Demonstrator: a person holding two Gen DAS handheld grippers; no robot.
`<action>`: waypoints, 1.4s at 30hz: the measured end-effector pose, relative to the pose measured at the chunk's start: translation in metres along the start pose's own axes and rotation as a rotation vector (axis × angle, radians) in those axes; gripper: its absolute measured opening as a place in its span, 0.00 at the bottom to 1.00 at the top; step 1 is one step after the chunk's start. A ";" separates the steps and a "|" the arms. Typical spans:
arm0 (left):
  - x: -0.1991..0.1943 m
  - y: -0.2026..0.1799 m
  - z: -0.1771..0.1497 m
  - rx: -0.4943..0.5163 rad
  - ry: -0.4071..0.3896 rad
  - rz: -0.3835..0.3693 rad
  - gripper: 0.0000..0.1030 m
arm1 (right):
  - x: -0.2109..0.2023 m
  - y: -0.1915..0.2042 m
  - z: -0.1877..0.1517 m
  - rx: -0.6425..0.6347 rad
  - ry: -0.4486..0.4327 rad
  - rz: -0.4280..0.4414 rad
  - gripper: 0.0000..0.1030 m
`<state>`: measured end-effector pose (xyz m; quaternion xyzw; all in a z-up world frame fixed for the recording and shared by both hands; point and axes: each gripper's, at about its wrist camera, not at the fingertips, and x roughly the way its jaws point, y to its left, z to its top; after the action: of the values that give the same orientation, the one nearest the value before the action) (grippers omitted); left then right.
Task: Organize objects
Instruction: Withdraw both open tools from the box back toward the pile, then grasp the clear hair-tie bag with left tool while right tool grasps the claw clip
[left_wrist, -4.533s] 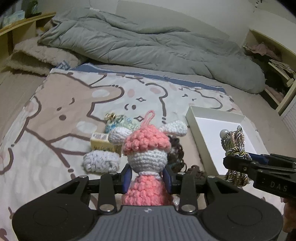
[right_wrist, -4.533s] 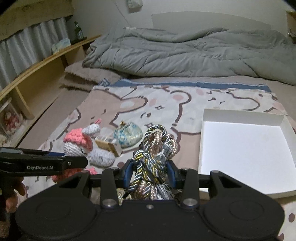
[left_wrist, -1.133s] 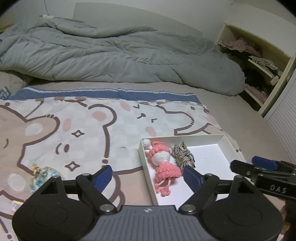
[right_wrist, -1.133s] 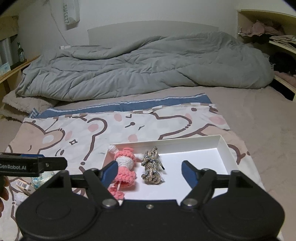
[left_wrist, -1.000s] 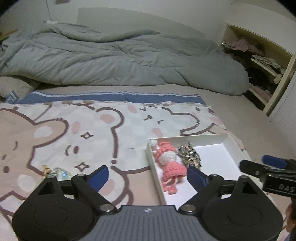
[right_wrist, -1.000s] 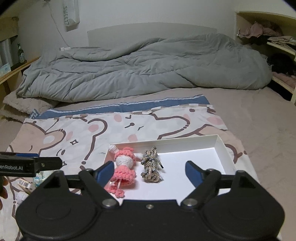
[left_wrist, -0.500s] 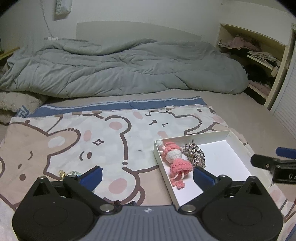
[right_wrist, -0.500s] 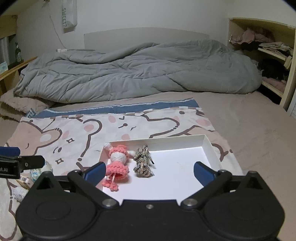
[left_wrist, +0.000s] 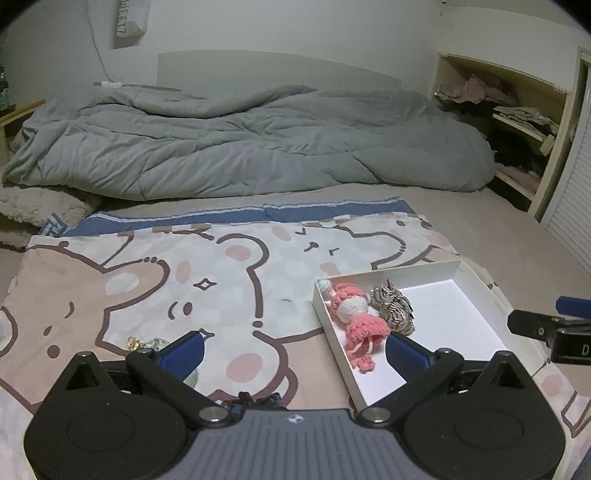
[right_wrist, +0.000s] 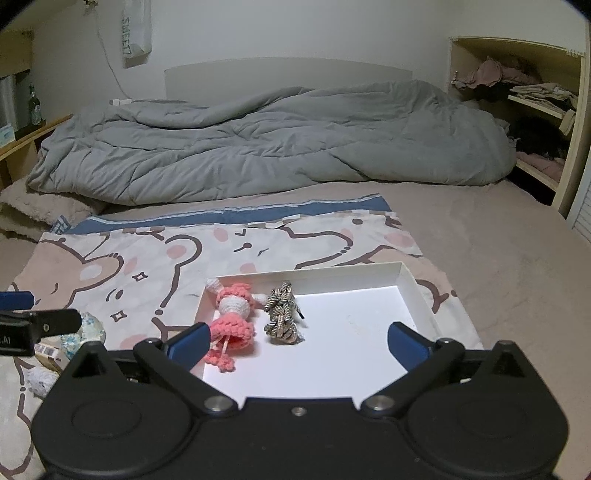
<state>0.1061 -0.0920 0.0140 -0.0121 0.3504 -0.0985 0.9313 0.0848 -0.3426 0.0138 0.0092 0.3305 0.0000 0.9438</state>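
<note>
A white shallow box (left_wrist: 480, 288) (right_wrist: 410, 288) lies on the bear-print blanket. Inside it, at its left end, lie a pink crochet doll (left_wrist: 356, 314) (right_wrist: 232, 317) and a coil of braided gold-and-dark cord (left_wrist: 393, 308) (right_wrist: 282, 314), side by side. My left gripper (left_wrist: 293, 350) is open and empty, held above the blanket left of the box. My right gripper (right_wrist: 297, 341) is open and empty, held over the near part of the box. A blue-green wrapped ball (right_wrist: 86, 328) (left_wrist: 147, 343), a small yellow box (right_wrist: 48, 352) and a grey crochet piece (right_wrist: 38, 380) lie on the blanket at left.
A rumpled grey duvet (left_wrist: 240, 147) covers the far half of the bed. Open shelves with clothes (left_wrist: 517, 122) stand at the right. A wooden ledge with a bottle (right_wrist: 35, 107) runs along the left wall. A dark crochet thing (left_wrist: 258, 400) peeks out by the left gripper's body.
Both grippers have let go of the doll and the cord, which now lie in the box. Both have opened wide and drawn back and up from the box.
</note>
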 end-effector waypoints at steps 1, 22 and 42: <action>-0.001 0.002 0.000 -0.002 -0.005 0.000 1.00 | 0.000 0.001 0.000 0.002 -0.003 0.003 1.00; -0.031 0.057 -0.032 0.063 0.000 -0.025 1.00 | 0.001 0.059 -0.016 0.024 0.016 0.128 1.00; -0.013 0.099 -0.090 -0.167 0.286 0.000 1.00 | 0.034 0.115 -0.049 0.126 0.272 0.241 0.79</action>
<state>0.0549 0.0112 -0.0551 -0.0751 0.4863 -0.0700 0.8677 0.0811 -0.2264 -0.0436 0.1079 0.4509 0.0935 0.8811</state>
